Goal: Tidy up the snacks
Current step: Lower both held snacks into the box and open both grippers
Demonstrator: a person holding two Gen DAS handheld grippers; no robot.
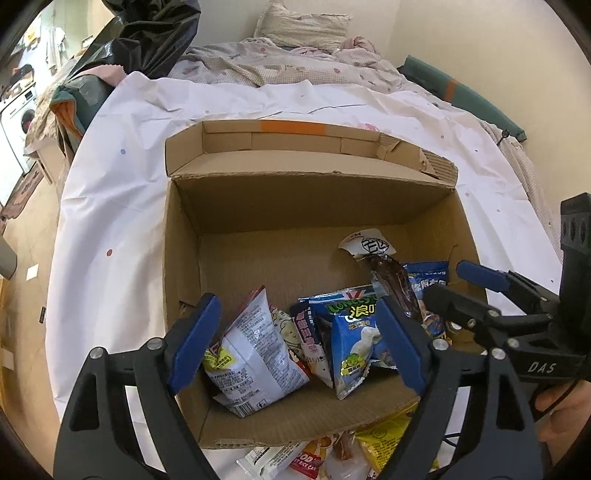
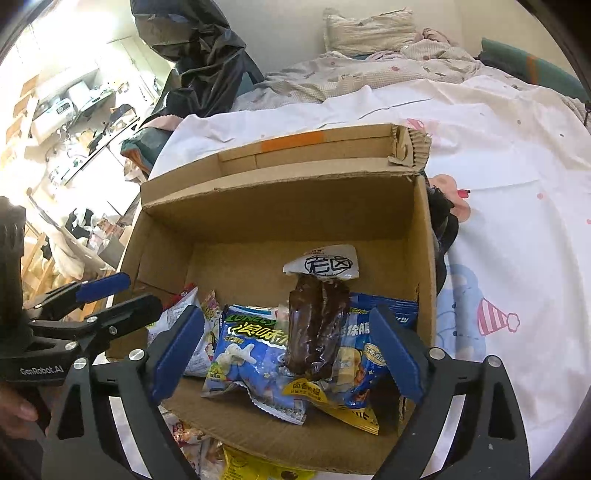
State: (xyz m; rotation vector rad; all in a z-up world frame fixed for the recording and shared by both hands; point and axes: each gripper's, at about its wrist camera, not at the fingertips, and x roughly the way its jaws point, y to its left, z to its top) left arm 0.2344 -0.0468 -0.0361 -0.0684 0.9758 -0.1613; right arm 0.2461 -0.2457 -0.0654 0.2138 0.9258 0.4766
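An open cardboard box (image 1: 184,236) (image 2: 424,236) lies on a white sheet on a bed. Inside lie several snack packs: a white bag (image 1: 251,350), a blue bag (image 1: 351,339) (image 2: 251,354), a brown vacuum-packed snack with a white top (image 1: 391,284) (image 2: 317,325), and another blue pack (image 2: 365,369). My left gripper (image 1: 299,343) is open and empty over the box's near side. My right gripper (image 2: 288,354) is open and empty above the brown snack; it also shows in the left wrist view (image 1: 458,284).
More snack packs lie in front of the box's near edge (image 1: 306,458) (image 2: 255,465). A black plastic bag (image 1: 147,33), pillow (image 1: 303,26) and rumpled bedding sit at the back. The bed edge and floor are to the left (image 1: 29,258).
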